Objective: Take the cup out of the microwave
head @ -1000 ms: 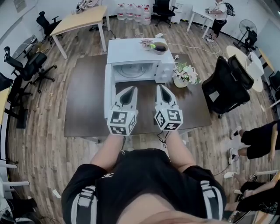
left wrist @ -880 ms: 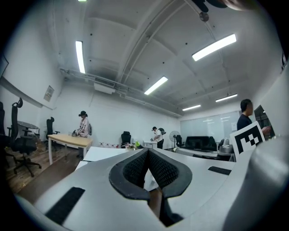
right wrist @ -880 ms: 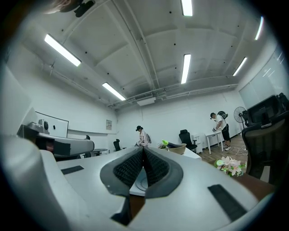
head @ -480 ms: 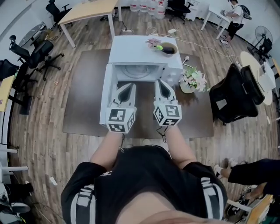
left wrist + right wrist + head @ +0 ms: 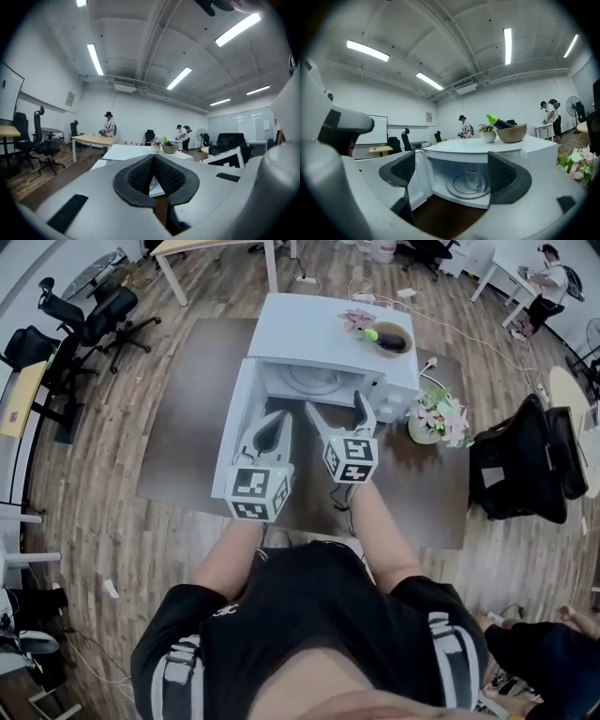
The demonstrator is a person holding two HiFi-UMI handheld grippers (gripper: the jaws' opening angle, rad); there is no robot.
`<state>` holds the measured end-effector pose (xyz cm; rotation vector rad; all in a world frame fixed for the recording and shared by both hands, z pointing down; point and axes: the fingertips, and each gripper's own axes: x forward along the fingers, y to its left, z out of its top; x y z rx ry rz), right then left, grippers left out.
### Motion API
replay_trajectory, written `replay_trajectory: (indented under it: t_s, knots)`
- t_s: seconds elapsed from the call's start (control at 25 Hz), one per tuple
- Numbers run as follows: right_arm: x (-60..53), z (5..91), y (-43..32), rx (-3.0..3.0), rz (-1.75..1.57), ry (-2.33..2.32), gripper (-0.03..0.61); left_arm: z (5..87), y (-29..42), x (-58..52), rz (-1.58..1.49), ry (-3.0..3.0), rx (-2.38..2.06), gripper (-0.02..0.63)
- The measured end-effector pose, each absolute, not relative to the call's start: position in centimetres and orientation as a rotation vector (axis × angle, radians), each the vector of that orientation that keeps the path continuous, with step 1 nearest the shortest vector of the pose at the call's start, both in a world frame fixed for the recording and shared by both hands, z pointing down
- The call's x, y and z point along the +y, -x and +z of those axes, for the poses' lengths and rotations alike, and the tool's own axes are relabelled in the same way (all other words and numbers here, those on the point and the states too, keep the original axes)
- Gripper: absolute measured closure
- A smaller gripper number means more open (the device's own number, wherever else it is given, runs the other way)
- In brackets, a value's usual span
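A white microwave point(image 5: 323, 334) stands on the brown table point(image 5: 183, 418), its door point(image 5: 234, 442) swung open to the left. In the right gripper view a clear glass cup point(image 5: 474, 179) stands on the turntable inside. My right gripper point(image 5: 336, 411) is just in front of the cavity and level with it; its jaws are opening wide with nothing between them, and the cup shows beyond the right gripper point(image 5: 453, 172). My left gripper point(image 5: 272, 427) is shut and empty beside the door; seen along the left gripper point(image 5: 153, 160), the microwave's top lies ahead.
On the microwave's top sit a bowl point(image 5: 392, 337) with dark and green things and a small potted plant point(image 5: 357, 321). A pot of flowers point(image 5: 441, 420) stands on the table to the right. A black office chair point(image 5: 525, 460) is past the table's right edge.
The right gripper went from shut to wide open and moved forward to the microwave's opening. The left gripper moved a little forward beside the door and stayed shut.
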<state>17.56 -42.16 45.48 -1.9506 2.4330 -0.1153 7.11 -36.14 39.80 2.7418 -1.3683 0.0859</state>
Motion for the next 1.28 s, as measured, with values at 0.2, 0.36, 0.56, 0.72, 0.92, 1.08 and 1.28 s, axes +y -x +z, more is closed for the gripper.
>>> replay_trajectory:
  t_s: [0.2,0.36,0.56,0.72,0.92,1.08,1.28]
  knots:
    - [-47.0,50.3,-17.7,2.421,-0.212,2.039,0.118,41.8,-6.6,-37.5,0.132,-2.675,-1.426,0.612]
    - [-50.7,54.0,-17.9,2.396,-0.299,2.108,0.118,43.6,-6.1,-38.5,0.162,-2.619,-1.458,0.612]
    - [-54.0,58.2,-17.0,2.421,-0.403,2.138,0.118,45.4,-5.2,-39.5,0.192,-2.569,-1.49,0.612]
    - [-56.4,60.8,-17.2,2.392,-0.465,2.204,0.118,46.8,-4.7,-40.2,0.213,-2.544,-1.499,0.612]
    - [-59.1,62.2,-17.9,2.321,-0.493,2.323,0.118,47.9,-4.2,-40.9,0.234,-2.527,-1.495,0.612]
    - [-60.7,62.5,-18.8,2.253,-0.515,2.39,0.12,48.4,-3.7,-41.2,0.245,-2.52,-1.489,0.612]
    - [-61.8,63.5,-20.1,2.245,-0.555,2.446,0.12,49.3,-3.3,-41.1,0.258,-2.51,-1.476,0.612]
